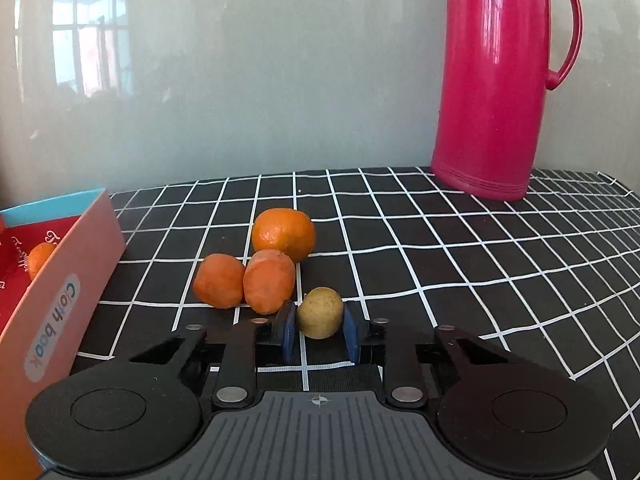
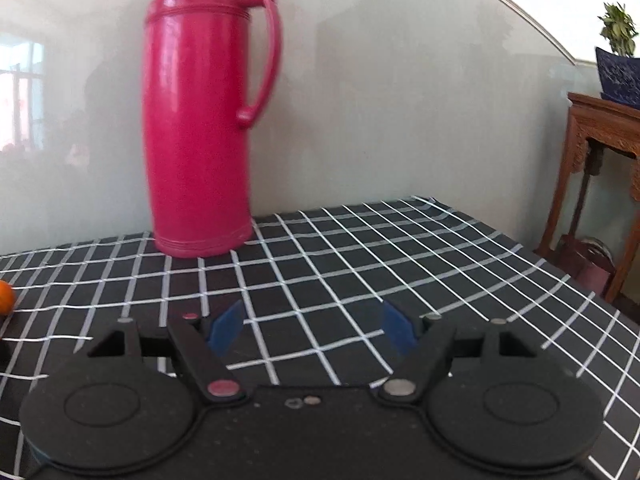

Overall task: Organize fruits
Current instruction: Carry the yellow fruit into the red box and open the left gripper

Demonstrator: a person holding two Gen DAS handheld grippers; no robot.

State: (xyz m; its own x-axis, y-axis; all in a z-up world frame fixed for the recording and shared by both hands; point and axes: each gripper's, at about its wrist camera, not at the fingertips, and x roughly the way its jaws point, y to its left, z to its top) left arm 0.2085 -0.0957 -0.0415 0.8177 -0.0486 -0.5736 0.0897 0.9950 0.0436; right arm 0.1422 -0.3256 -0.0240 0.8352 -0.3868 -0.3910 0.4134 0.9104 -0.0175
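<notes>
Left wrist view: the left tool (image 1: 319,330) pinches a small yellowish fruit (image 1: 320,312) between its blue pads (image 1: 289,334), low on the table (image 1: 440,264), a side-on grip that looks suited to lifting it. Just beyond, two dull orange fruits (image 1: 244,282) lie touching each other, with a brighter tangerine (image 1: 283,234) against the right-hand one. An open box (image 1: 60,280) stands at the left edge with another orange fruit (image 1: 40,260) inside, apparently the collecting place, so the pinched fruit is likely bound there. A tall pink flask (image 1: 502,80) stands well apart at the far right corner, clear of the work.

Right wrist view: the right tool (image 2: 314,328) hangs over bare cloth with its blue pads spread and nothing between them, seemingly waiting its turn. The same flask (image 2: 208,120) stands ahead; a sliver of orange fruit (image 2: 6,298) shows at the left edge.

The table wears a black cloth gridded with white lines, set against a pale glossy wall that mirrors a window. A carved wooden stand (image 2: 604,168) with a potted plant (image 2: 618,60) sits to the right.
</notes>
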